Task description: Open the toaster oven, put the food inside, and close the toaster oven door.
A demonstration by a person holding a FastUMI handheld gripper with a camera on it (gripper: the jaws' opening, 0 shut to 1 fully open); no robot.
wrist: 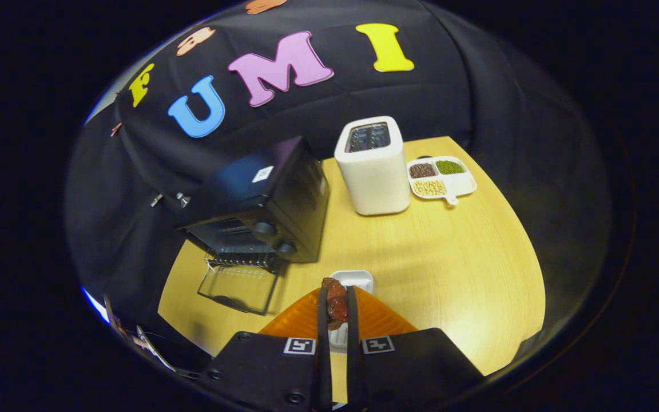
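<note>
- Right now the gripper [336, 306] is hovering above the wooden table [449, 269], with its two fingers [322, 320] drawn close together, leaving a narrow gap.
- Both fingers are pressing on a dark reddish-brown piece of food [336, 303], which is sitting pinched between them near the tips.
- Just beneath and ahead of the fingertips, a small white dish [354, 278] is lying on the table, partly hidden by the food and the fingers.
- Beyond the fingers and off to the left, the black toaster oven [266, 200] is standing on the table with its glass door [238, 288] hanging open, folded down flat toward the table edge.
- Two round knobs [264, 229] are showing on the oven's front panel, beside the open cavity.
- Farther back, to the right of the oven, a white slot toaster [372, 166] is standing upright.
- Just beside that toaster, on its right, a white divided tray [461, 183] is holding brown, green and pale grains, each in its own compartment.
- The held food is well apart from the oven's opening, hanging over the table's near part.
</note>
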